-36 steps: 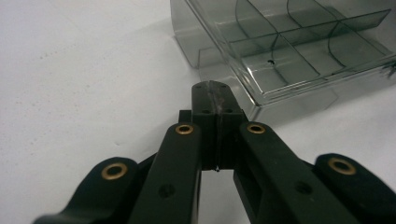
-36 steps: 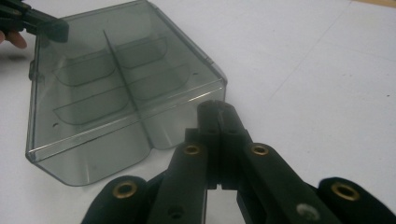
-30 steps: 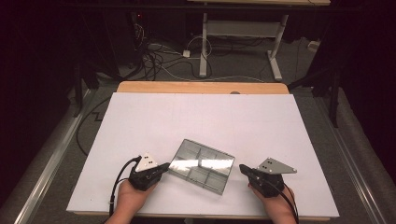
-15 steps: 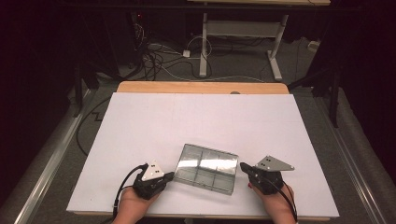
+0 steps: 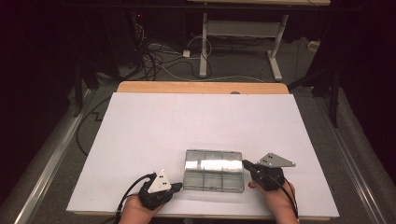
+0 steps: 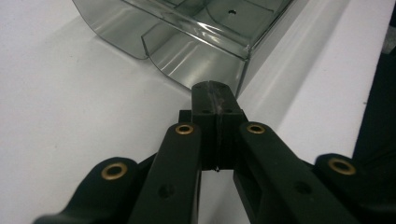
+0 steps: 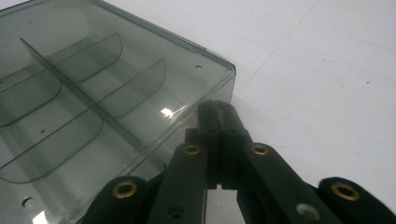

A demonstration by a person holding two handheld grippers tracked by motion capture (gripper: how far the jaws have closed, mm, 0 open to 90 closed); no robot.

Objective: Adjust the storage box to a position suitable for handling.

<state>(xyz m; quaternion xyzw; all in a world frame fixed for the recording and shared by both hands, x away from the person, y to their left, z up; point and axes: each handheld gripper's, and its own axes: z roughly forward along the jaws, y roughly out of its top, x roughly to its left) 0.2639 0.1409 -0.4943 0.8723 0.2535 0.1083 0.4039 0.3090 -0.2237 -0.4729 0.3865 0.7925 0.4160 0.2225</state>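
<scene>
A clear smoky plastic organiser box with several divided compartments lies flat near the front edge of the white table. Its near corner rises just past my left gripper, which is shut with nothing between the jaws and rests its tip against that corner. In the high view this left gripper sits at the box's front left corner. My right gripper is also shut and empty, its tip against the side wall of the box. From above, the right gripper meets the box's right end.
The table's front edge runs just under both hands. A wooden strip borders the far edge. Beyond it, cables and a desk frame stand on the dark floor.
The box has turned from a slanted pose to lie square with the table's front edge. My left gripper has moved right and nearer the front edge along with the box's corner. The right gripper has barely moved.
</scene>
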